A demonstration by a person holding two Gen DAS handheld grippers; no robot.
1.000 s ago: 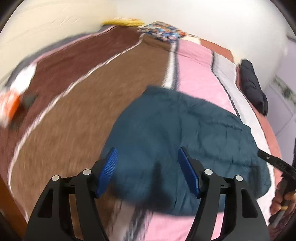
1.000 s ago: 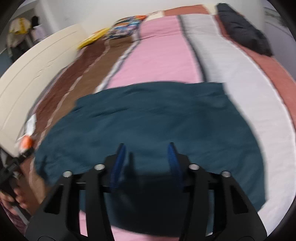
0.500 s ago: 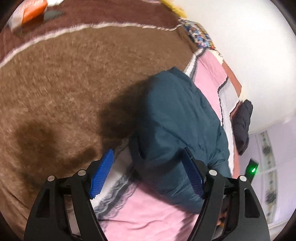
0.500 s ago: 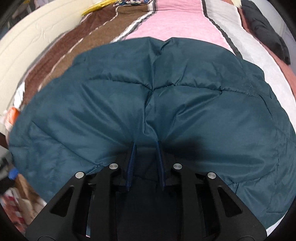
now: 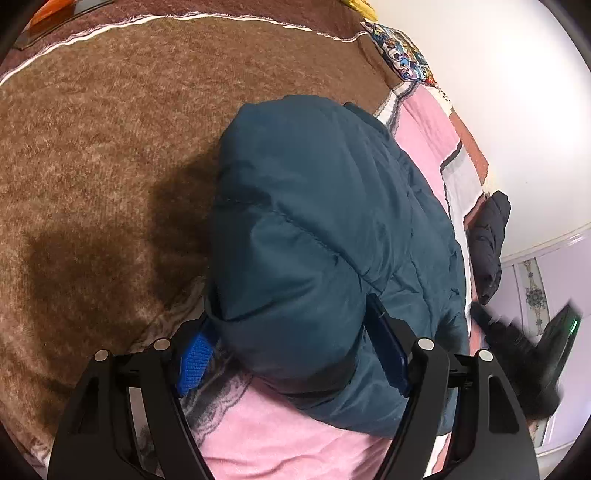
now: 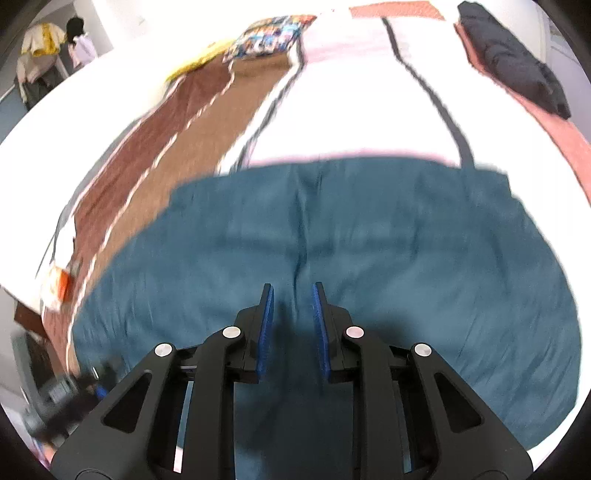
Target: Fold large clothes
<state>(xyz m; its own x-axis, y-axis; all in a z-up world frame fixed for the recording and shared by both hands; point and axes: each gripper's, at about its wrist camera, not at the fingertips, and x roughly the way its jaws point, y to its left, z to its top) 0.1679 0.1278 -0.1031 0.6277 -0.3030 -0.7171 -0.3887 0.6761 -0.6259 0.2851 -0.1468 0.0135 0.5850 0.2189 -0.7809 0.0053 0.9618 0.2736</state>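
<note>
A dark teal puffer jacket (image 5: 325,229) lies folded on a striped bed blanket (image 5: 92,147). My left gripper (image 5: 291,350) is open wide, its blue-padded jaws on either side of the jacket's near bulging end; whether the pads touch it is unclear. In the right wrist view the jacket (image 6: 369,258) spreads wide below my right gripper (image 6: 292,306), which hovers above it with jaws partly open and nothing between them. The right gripper also shows blurred at the right edge of the left wrist view (image 5: 517,343).
A folded black garment (image 5: 487,240) lies at the bed's far side, also in the right wrist view (image 6: 513,59). A colourful patterned pillow (image 6: 269,35) and a yellow item (image 6: 188,66) sit at the head. An orange object (image 6: 59,284) lies at the bed's left edge.
My left gripper moved in so the jacket's end sits between its jaws. My right gripper let go of the jacket fabric, opened partly and rose away from it.
</note>
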